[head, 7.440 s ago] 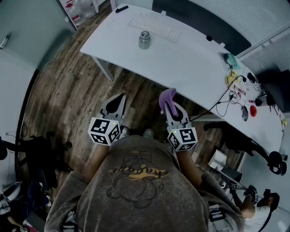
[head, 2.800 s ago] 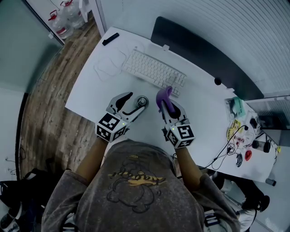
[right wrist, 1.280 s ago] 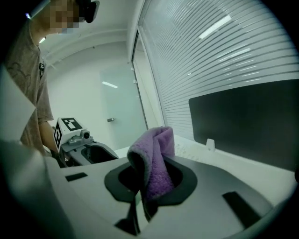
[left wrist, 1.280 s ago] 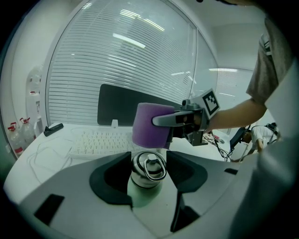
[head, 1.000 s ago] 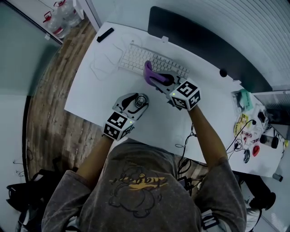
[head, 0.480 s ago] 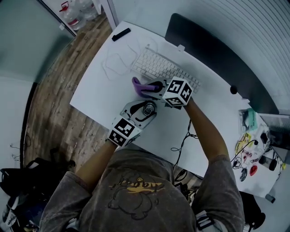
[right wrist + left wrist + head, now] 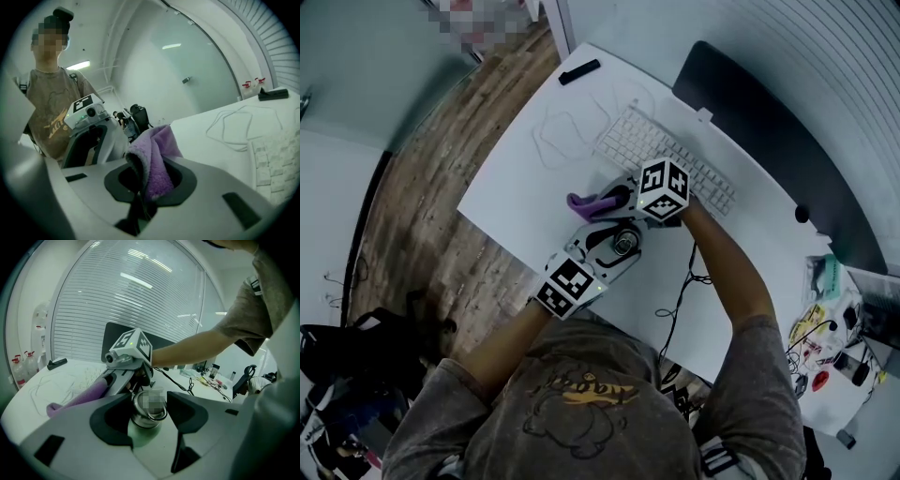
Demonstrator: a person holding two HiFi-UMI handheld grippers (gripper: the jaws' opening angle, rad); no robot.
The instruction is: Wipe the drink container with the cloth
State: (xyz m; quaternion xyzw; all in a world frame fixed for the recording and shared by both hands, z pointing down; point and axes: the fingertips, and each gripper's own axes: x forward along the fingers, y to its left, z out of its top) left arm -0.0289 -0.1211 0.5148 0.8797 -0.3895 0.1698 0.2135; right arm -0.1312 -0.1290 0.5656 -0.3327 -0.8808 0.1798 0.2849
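A small metal drink can [image 7: 625, 247] stands on the white desk [image 7: 511, 187] near its front edge. My left gripper [image 7: 619, 242] is shut on the can, one jaw on either side; in the left gripper view the can [image 7: 143, 417] sits upright between the dark pads. My right gripper [image 7: 614, 199] is shut on a purple cloth [image 7: 586, 200] and reaches across just behind the can, pointing left. The cloth [image 7: 154, 159] sticks up folded from between the right jaws. In the left gripper view the cloth [image 7: 79, 397] hangs out left of the can, apart from it.
A white keyboard [image 7: 666, 155] lies behind the grippers, with a dark monitor [image 7: 769, 141] beyond it. A loop of white cable [image 7: 572, 127] and a small black object [image 7: 579, 71] lie at the desk's far left. A black cable [image 7: 680, 291] trails right of the can.
My right gripper has swung left and down with the cloth, from over the keyboard to just behind the can. My left gripper has stayed on the can.
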